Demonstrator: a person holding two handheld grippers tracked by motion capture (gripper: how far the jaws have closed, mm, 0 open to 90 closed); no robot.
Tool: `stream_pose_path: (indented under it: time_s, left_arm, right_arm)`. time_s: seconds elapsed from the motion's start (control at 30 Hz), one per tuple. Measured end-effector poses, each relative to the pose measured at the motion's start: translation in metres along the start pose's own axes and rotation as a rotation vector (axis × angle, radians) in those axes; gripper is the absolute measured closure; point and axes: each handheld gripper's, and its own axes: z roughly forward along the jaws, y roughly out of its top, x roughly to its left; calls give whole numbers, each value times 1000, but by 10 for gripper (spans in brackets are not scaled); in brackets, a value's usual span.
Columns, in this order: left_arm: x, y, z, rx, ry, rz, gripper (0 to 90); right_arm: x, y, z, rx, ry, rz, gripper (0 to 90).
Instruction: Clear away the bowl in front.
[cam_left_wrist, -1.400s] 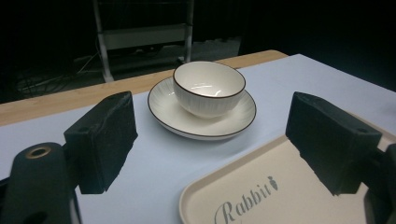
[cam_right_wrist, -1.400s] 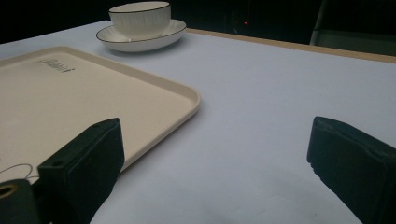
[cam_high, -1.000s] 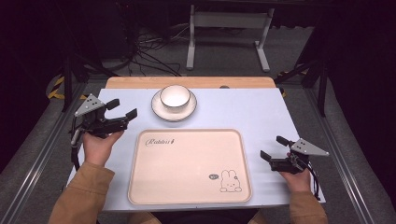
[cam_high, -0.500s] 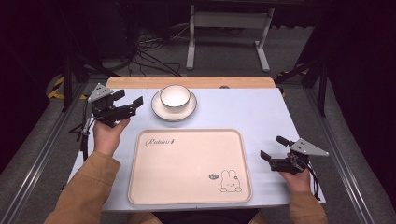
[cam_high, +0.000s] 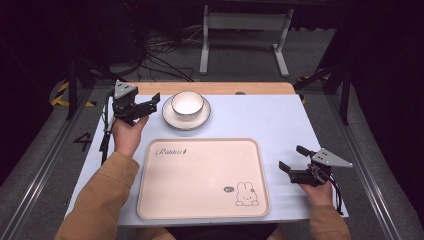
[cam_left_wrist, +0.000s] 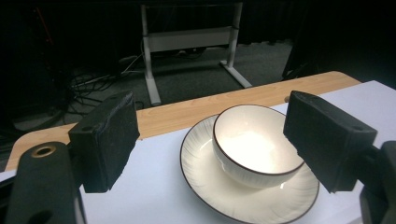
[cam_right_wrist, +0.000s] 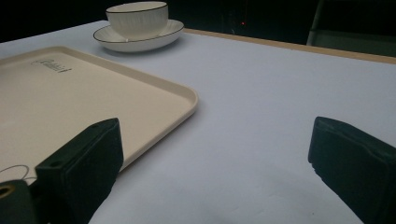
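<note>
A white bowl (cam_high: 187, 104) with a dark rim sits on a white saucer (cam_high: 172, 120) at the back middle of the table. My left gripper (cam_high: 148, 104) hovers open just left of the saucer, its jaws pointing at it. In the left gripper view the bowl (cam_left_wrist: 254, 144) and saucer (cam_left_wrist: 201, 172) lie between and beyond the two jaws. A cream tray (cam_high: 200, 175) with a rabbit drawing lies at the front middle. My right gripper (cam_high: 292, 159) rests open near the table's right front, beside the tray's right edge (cam_right_wrist: 182, 98).
The table has a pale blue top (cam_high: 260, 120) with a wooden strip (cam_high: 220, 88) along its far edge. Beyond it stand a metal frame (cam_high: 245, 30) and loose cables (cam_high: 160, 60) on the dark floor. Bowl and saucer (cam_right_wrist: 137, 28) appear far off in the right gripper view.
My left gripper has moved forward and to the right, from the table's left side up to the saucer's left edge. The right gripper has stayed where it was.
</note>
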Motion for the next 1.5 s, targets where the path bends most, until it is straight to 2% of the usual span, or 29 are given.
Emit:
stream_pose_path:
  time_s: [0.2, 0.3, 0.4, 0.57, 0.7, 0.8, 0.87, 1.0, 1.13, 1.2, 1.23, 1.27, 1.3, 1.4, 1.5]
  left_arm:
    - [-1, 5, 11, 7, 3, -7, 187]
    - [-1, 8, 17, 1, -24, 0, 159]
    - [-2, 12, 23, 7, -39, -14, 148]
    - [-4, 21, 35, 53, -40, -41, 147]
    - [-3, 25, 47, 98, -33, -49, 145]
    - [2, 24, 58, 140, -82, -72, 146]
    - [5, 22, 65, 172, -82, -77, 149]
    - [9, 17, 77, 234, -121, -134, 189]
    - [9, 10, 89, 291, -112, -119, 216]
    - [10, 6, 94, 315, -137, -166, 225]
    - [10, 6, 94, 315, -137, -166, 226]
    - [11, 3, 98, 328, -170, -214, 228]
    - [11, 1, 99, 337, -171, -222, 232]
    - [10, -4, 105, 368, -160, -214, 244]
    - [11, -8, 110, 391, -162, -230, 264]
  right_arm:
    - [1, 0, 0, 4, -9, -9, 39]
    - [1, 0, 1, 5, -9, -12, 39]
    - [1, 0, 1, 9, -4, -15, 39]
    - [0, 1, 2, 22, 20, -13, 43]
    - [0, 1, 2, 21, 21, -12, 43]
    - [0, 1, 2, 19, 20, -9, 42]
    - [0, 1, 2, 19, 23, -9, 42]
    - [-1, 0, 1, 10, 26, 2, 42]
    - [-1, 1, 1, 14, 29, -7, 43]
    - [0, 1, 1, 15, 29, -10, 43]
    - [0, 1, 1, 14, 29, -10, 44]
    - [0, 0, 1, 13, 29, -9, 43]
    - [0, 0, 1, 12, 29, -10, 43]
    - [0, 0, 1, 10, 32, -12, 44]
    - [0, 0, 1, 10, 34, -15, 43]
